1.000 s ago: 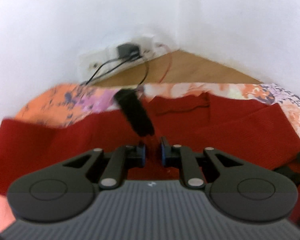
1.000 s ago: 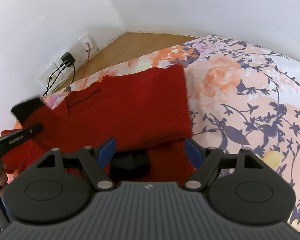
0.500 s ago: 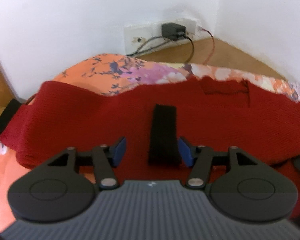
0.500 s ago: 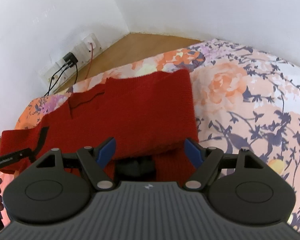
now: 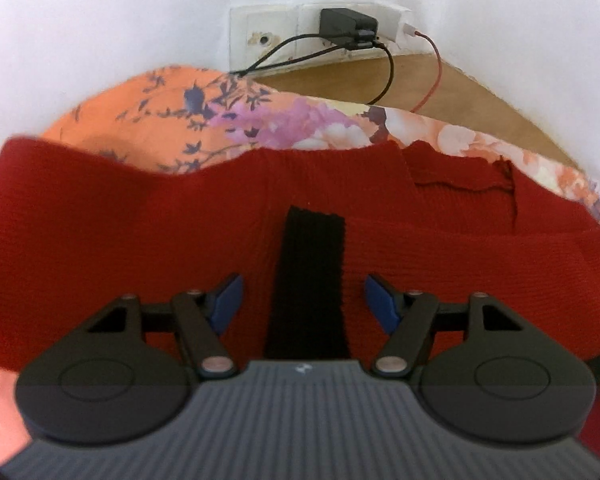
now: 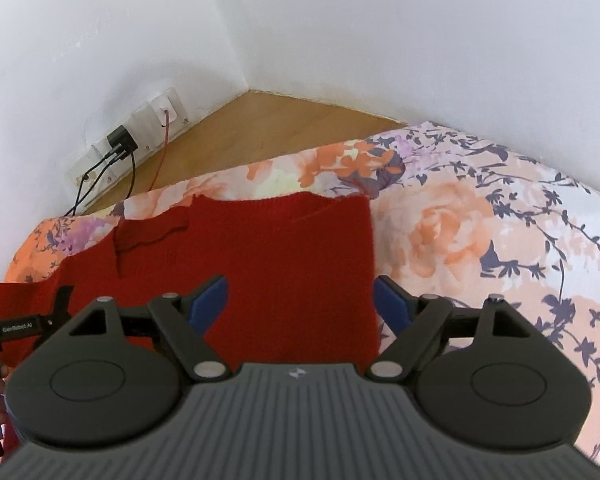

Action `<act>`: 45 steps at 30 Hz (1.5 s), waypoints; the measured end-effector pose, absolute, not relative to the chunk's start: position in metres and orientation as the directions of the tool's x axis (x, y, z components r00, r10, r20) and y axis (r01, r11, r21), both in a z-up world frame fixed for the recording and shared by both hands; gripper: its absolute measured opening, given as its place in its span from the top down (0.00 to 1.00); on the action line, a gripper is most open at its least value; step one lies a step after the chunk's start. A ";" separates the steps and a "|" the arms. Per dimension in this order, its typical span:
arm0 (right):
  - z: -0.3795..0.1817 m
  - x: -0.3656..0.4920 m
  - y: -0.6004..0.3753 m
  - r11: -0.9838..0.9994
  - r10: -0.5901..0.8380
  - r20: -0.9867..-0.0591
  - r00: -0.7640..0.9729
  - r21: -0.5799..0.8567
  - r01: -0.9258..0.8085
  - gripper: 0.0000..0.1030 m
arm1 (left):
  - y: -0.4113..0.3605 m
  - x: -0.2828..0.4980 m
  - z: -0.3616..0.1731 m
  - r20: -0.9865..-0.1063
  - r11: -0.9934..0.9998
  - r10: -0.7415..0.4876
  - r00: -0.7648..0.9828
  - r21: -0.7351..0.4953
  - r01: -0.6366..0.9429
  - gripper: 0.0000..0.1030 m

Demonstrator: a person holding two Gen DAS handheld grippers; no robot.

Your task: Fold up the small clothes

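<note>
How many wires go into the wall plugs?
3: two black cables from the black charger, and one red cable plugged in just right of it. More may be hidden.

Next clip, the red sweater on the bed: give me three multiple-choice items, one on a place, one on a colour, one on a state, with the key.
1. Where does the black cuff lie?
A. On the red sweater, between the left hand-held gripper's fingers
B. On the wooden floor
C. Hanging off the wall socket

2. What colour is the thin cable running from the white plug to the bed?
A. Red
B. Green
C. Yellow

3. How does the right hand-held gripper stand?
A. Shut on the sweater
B. Open, holding nothing
C. Shut on the bedsheet

Key: 1 A, the left wrist view shows the black strip flat on red knit between the blue pads. 2 A, the cable is red against the floor. 3 B, its blue pads stand wide apart above the sweater with nothing pinched.
</note>
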State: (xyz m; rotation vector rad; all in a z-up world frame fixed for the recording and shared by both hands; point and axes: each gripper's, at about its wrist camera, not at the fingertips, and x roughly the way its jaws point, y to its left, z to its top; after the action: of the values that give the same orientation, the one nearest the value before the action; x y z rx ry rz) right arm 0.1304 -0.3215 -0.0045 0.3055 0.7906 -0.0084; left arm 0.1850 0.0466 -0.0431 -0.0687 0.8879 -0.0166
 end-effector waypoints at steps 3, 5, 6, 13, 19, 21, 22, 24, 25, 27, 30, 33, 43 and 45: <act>-0.009 0.133 -0.321 0.954 0.109 -0.705 0.701 0.271 0.125 0.17 | 0.034 0.183 -0.044 -0.758 0.997 -0.074 0.648 -0.035 0.073 0.70; -0.013 0.134 -0.321 0.951 0.112 -0.710 0.695 0.279 0.133 0.16 | 0.029 0.182 -0.042 -0.757 0.994 -0.096 0.646 -0.039 0.101 0.82; -0.015 0.134 -0.321 0.950 0.112 -0.713 0.692 0.281 0.136 0.16 | 0.027 0.182 -0.041 -0.754 0.994 -0.094 0.650 -0.035 0.103 0.84; -0.013 0.138 -0.322 0.954 0.095 -0.697 0.711 0.268 0.135 0.16 | 0.044 0.191 -0.016 -0.691 0.998 -0.065 0.719 -0.052 0.040 0.85; -0.023 0.154 -0.322 0.957 0.089 -0.700 0.708 0.256 0.134 0.16 | 0.049 0.208 -0.038 -0.740 1.000 -0.017 0.672 -0.013 0.011 0.85; -0.032 0.162 -0.321 0.958 0.082 -0.711 0.698 0.249 0.141 0.16 | 0.046 0.206 -0.042 -0.735 1.000 -0.007 0.678 0.007 0.019 0.85; -0.036 0.165 -0.321 0.958 0.080 -0.717 0.693 0.248 0.146 0.16 | 0.044 0.205 -0.043 -0.732 1.000 -0.002 0.681 0.020 0.024 0.85; -0.045 0.171 -0.323 0.953 0.085 -0.720 0.689 0.259 0.154 0.18 | 0.044 0.202 -0.043 -0.732 0.999 0.000 0.682 0.026 0.028 0.84; -0.050 0.174 -0.324 0.951 0.091 -0.720 0.688 0.268 0.155 0.23 | 0.045 0.202 -0.042 -0.733 0.999 -0.001 0.681 0.026 0.029 0.83; -0.056 0.177 -0.325 0.948 0.097 -0.711 0.696 0.278 0.153 0.47 | 0.046 0.201 -0.042 -0.734 0.999 -0.003 0.679 0.023 0.030 0.79; -0.059 0.181 -0.323 0.956 0.092 -0.706 0.703 0.260 0.137 0.52 | 0.045 0.199 -0.044 -0.731 0.999 0.007 0.682 0.036 0.028 0.73; -0.062 0.183 -0.318 0.970 0.074 -0.700 0.711 0.217 0.113 0.51 | 0.045 0.196 -0.042 -0.730 1.000 0.012 0.684 0.026 0.010 0.70; -0.036 0.159 -0.314 0.959 0.079 -0.684 0.725 0.251 0.132 0.22 | 0.074 0.154 0.004 -0.715 0.997 0.022 0.699 -0.034 -0.066 0.48; -0.027 0.149 -0.311 0.955 0.099 -0.672 0.733 0.270 0.119 0.20 | 0.088 0.146 0.014 -0.710 0.994 0.049 0.703 -0.034 -0.103 0.47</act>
State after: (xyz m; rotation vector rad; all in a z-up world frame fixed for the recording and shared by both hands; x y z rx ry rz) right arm 0.1492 -0.3106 -0.0266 0.3068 0.7504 -0.0112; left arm 0.1459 0.0877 0.0144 -0.0728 0.7872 0.0849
